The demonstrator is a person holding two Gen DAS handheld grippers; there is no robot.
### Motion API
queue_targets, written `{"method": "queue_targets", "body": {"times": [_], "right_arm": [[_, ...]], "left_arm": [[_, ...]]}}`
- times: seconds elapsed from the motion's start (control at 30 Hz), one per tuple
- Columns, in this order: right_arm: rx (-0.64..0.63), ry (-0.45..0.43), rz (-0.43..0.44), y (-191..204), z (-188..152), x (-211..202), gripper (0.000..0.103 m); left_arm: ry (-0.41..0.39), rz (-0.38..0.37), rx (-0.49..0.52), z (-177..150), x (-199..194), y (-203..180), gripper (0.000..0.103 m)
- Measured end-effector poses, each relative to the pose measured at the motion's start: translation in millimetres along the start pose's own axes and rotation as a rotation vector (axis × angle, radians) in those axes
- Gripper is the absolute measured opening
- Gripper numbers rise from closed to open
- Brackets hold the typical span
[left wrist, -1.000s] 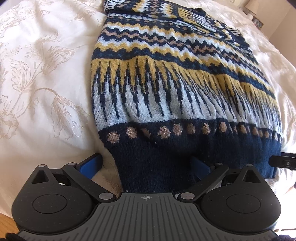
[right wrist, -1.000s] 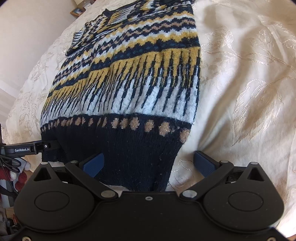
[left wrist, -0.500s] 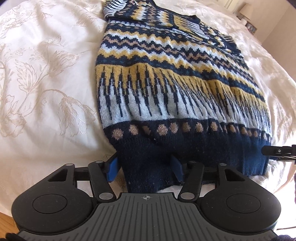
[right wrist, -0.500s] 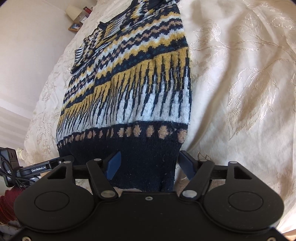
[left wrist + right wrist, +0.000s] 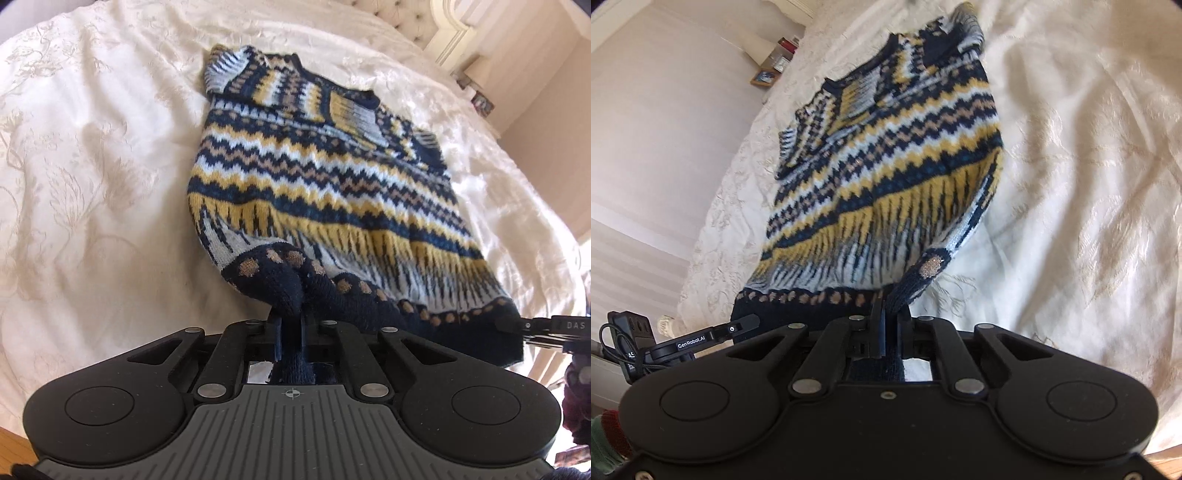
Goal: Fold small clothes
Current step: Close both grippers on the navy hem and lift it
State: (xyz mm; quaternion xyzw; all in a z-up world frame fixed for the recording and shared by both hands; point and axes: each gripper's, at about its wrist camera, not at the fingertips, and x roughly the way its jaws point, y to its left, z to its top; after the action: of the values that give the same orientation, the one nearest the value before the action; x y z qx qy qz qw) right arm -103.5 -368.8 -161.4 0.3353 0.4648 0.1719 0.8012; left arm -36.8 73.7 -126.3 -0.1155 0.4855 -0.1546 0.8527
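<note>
A small knitted sweater (image 5: 317, 173) in navy, yellow, white and tan zigzag bands lies on a cream bedspread, its sleeves folded across the chest at the far end. My left gripper (image 5: 291, 325) is shut on the navy ribbed hem at its left corner, which is bunched and raised off the bed. My right gripper (image 5: 890, 317) is shut on the hem's right corner, and the sweater (image 5: 886, 166) hangs lifted from it. The other gripper's tip (image 5: 546, 326) shows at the right edge of the left wrist view.
The cream embroidered bedspread (image 5: 92, 177) spreads widely around the sweater on both sides. A padded headboard (image 5: 413, 22) and bedside items (image 5: 480, 99) stand beyond the far end. A pale wall (image 5: 665, 129) runs along the bed's left side.
Both grippers closed from open onto the hem corners, then rose and pulled back. The near edge of the sweater lifted off the bed and bunched up.
</note>
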Motion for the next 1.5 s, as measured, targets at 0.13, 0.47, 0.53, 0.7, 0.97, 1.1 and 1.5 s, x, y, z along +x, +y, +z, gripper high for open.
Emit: {"method": "queue_targets", "body": {"times": [0.13, 0.47, 0.53, 0.7, 0.97, 1.1, 1.5], "right_arm": [[0.0, -0.085, 0.038, 18, 26, -15, 0.012], [-0.016, -0.282, 0.101, 51, 119, -11, 0.012], [-0.014, -0.313, 0.105, 55, 139, -6, 0.012], [-0.033, -0.359, 0.094, 59, 189, 14, 0.012], [0.022, -0.356, 0.036, 40, 249, 70, 0.012], [0.069, -0.334, -0.007, 26, 268, 98, 0.012], [0.199, -0.266, -0.151, -12, 306, 166, 0.02]], "left_arm": [[-0.084, -0.031, -0.022, 31, -19, -5, 0.008], [-0.272, -0.077, 0.019, 130, -24, -18, 0.008], [-0.297, -0.079, 0.035, 151, -18, -20, 0.008], [-0.336, -0.084, 0.057, 195, 0, -23, 0.008], [-0.305, -0.06, 0.065, 248, 56, -17, 0.008], [-0.262, -0.036, 0.094, 265, 88, -12, 0.008], [-0.094, 0.01, 0.073, 303, 170, 10, 0.017]]}}
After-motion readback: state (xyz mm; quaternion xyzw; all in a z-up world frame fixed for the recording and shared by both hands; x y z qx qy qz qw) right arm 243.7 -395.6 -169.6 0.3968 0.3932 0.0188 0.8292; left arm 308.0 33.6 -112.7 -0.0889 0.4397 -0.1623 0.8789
